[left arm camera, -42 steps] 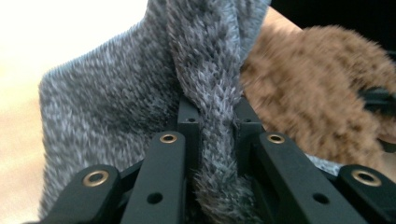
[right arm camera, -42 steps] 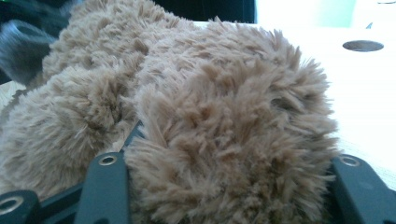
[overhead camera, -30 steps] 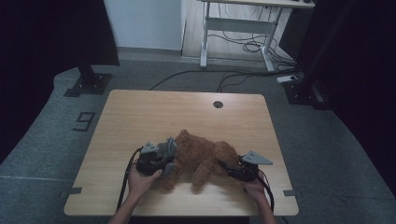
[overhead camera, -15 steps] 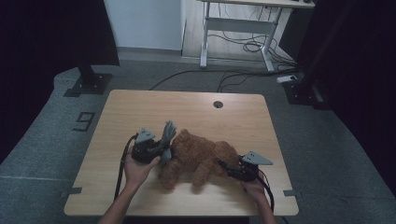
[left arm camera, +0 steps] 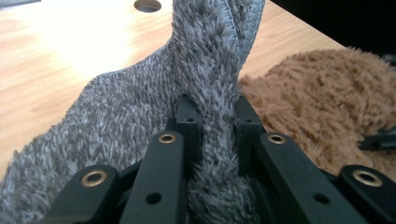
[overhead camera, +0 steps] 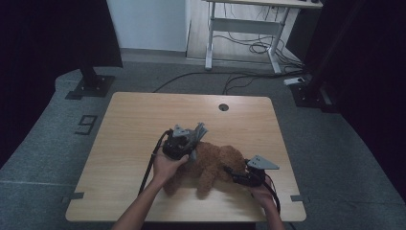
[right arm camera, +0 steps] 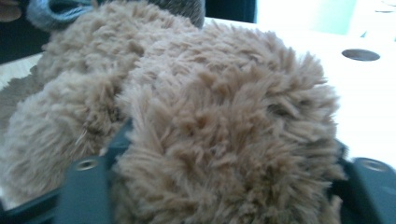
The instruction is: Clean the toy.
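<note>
A brown plush toy [overhead camera: 218, 163] lies on the wooden table [overhead camera: 143, 120] near its front edge. My left gripper [overhead camera: 192, 143] is at the toy's left end, shut on a fold of grey fuzzy cloth [overhead camera: 199, 130] that it holds raised. In the left gripper view the jaws [left arm camera: 214, 109] pinch the grey cloth [left arm camera: 140, 102], with the plush [left arm camera: 317, 98] to the right. My right gripper [overhead camera: 231, 171] is at the toy's right end. Its jaws [right arm camera: 229, 154] have just been opening, but brown fur [right arm camera: 224, 116] still fills the gap and bulges over both.
A round cable hole [overhead camera: 223, 107] sits in the table's far middle. Bare wood lies to the left and beyond the toy. On the floor behind stand a desk frame [overhead camera: 239, 28] with loose cables and black stand bases [overhead camera: 91, 86].
My left hand has risen and moved away from the front edge, drawing the grey cloth up along the toy. The right hand has stayed at the toy's right end.
</note>
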Available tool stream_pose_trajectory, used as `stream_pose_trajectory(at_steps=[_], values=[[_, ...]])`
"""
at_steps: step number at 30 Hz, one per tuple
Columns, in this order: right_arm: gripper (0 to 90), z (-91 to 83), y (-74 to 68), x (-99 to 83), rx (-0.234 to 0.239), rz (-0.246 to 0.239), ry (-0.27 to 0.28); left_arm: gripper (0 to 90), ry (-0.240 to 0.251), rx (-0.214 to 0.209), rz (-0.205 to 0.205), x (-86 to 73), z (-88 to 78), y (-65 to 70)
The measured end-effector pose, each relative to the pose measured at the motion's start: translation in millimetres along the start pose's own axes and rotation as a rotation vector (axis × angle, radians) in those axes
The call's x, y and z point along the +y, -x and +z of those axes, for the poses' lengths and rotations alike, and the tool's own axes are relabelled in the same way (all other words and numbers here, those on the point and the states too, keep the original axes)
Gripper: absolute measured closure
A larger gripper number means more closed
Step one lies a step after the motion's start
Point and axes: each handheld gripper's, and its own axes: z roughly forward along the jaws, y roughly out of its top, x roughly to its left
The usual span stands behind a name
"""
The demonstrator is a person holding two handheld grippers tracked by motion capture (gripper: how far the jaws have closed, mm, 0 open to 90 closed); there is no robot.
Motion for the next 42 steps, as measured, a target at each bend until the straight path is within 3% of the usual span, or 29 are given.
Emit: stream_pose_trajectory(at_steps=[4,7,12,15,18,20,22,24,26,28,30,36,39,42], values=[[13.6,-4.7,-6.4,9.3,-0.015,-0.009,-0.041,77.5,0.014,-0.021,-0.004,-13.1,-4.6,0.1],[8.8,-11.8,-6.4,19.9,0.014,0.044,-0.070,77.6,0.031,-0.019,0.003,-21.6,-7.3,2.9],[3.4,-17.3,-1.1,34.6,0.010,0.121,-0.086,77.6,0.047,-0.024,0.009,-31.1,-11.3,5.3],[0.0,-9.9,7.0,37.3,0.016,0.167,-0.153,77.7,0.053,-0.038,0.001,-36.6,-14.5,4.7],[0.0,1.9,9.0,32.1,0.025,0.190,-0.242,77.7,0.059,-0.045,0.001,-40.4,-16.9,4.3],[0.0,4.7,8.9,30.1,0.029,0.196,-0.244,77.7,0.065,-0.051,-0.004,-43.4,-18.5,4.1],[0.1,7.0,7.6,28.7,0.037,0.196,-0.280,77.7,0.070,-0.067,-0.019,-46.0,-20.1,3.6],[4.9,9.0,5.9,25.6,0.037,0.192,-0.314,77.7,0.075,-0.073,-0.020,-48.5,-22.1,4.6],[14.1,7.4,4.4,23.9,0.038,0.198,-0.314,77.7,0.080,-0.076,-0.018,-50.9,-23.8,5.8],[24.4,4.5,1.2,24.3,0.045,0.174,-0.308,77.7,0.086,-0.075,-0.016,-52.7,-25.7,7.0],[33.4,1.4,-5.6,28.4,0.034,0.098,-0.288,77.6,0.090,-0.068,-0.014,-53.4,-27.5,7.2],[43.4,9.3,-15.2,42.7,-0.035,-0.072,-0.204,77.5,0.119,-0.049,-0.046,-51.3,-36.4,-4.2],[43.1,24.1,-8.1,41.8,-0.067,-0.105,-0.146,77.4,0.127,-0.038,-0.066,-49.8,-35.7,-10.3],[42.1,32.1,0.6,36.2,-0.052,-0.084,-0.094,77.3,0.128,-0.033,-0.069,-47.4,-35.2,-10.6]])
